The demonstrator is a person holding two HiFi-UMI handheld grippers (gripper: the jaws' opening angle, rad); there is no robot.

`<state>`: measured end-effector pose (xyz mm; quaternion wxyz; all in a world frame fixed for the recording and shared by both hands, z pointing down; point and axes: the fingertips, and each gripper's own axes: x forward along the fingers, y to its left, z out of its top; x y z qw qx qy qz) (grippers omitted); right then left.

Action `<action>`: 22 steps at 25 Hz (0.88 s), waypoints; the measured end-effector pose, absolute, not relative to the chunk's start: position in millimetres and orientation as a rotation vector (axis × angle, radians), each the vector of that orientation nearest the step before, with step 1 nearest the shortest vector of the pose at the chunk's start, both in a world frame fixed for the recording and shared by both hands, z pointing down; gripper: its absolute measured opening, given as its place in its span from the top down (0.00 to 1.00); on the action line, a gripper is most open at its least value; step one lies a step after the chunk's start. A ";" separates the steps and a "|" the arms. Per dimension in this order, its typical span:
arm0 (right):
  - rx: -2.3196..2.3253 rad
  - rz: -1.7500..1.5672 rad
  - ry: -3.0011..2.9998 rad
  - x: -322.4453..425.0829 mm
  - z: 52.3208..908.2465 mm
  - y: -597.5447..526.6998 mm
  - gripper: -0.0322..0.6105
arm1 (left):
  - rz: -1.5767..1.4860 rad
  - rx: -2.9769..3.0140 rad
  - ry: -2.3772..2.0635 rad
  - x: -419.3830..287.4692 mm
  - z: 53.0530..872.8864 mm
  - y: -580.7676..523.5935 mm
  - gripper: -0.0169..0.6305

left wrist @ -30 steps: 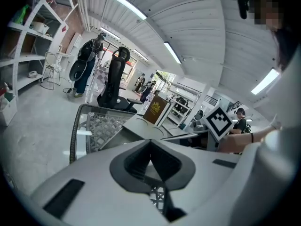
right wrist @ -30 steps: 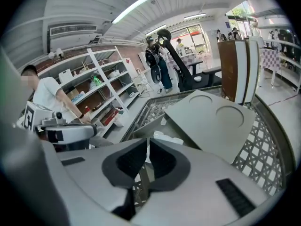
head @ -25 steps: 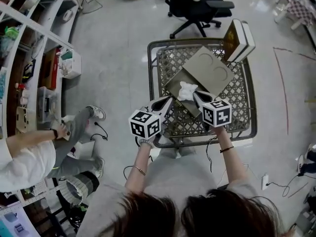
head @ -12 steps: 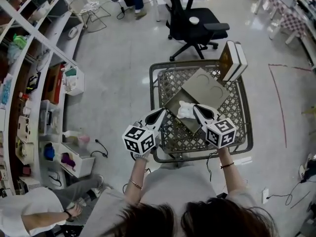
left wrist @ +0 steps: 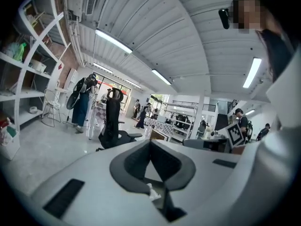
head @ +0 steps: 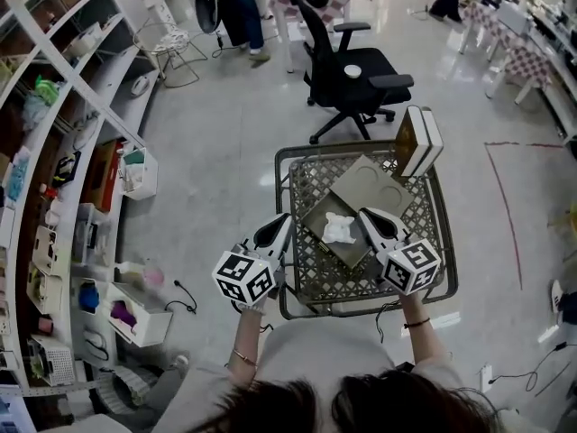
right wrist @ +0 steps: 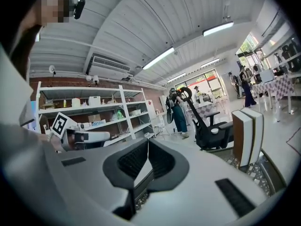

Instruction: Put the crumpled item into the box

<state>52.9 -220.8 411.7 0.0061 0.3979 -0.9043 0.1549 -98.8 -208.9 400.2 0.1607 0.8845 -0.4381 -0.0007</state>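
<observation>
A white crumpled item point(head: 340, 227) lies inside an open olive box point(head: 315, 219), whose lid point(head: 374, 183) leans back, in a wire cart point(head: 290, 307). My left gripper point(head: 282, 221) hovers to the left of the item and my right gripper point(head: 365, 215) to its right; neither touches it. In the left gripper view the left gripper point(left wrist: 150, 142) has its pads together, with a white scrap point(left wrist: 151, 192) showing low in the gap behind them. The right gripper point(right wrist: 147, 142) is shut on nothing.
Two books point(head: 416, 142) stand upright at the cart's far right corner. A black office chair point(head: 347, 66) is just beyond the cart. Shelves point(head: 72, 152) with bins line the left side. A person point(head: 239, 7) stands far back.
Both grippers have risen above the cart, still flanking the item. The crumpled item stays in the box. The person crouching at the left has left the view.
</observation>
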 end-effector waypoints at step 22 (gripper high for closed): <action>1.379 0.086 -3.002 92.9 292.7 -211.6 0.91 | -0.099 2.695 -1.483 -128.1 316.6 -203.9 0.95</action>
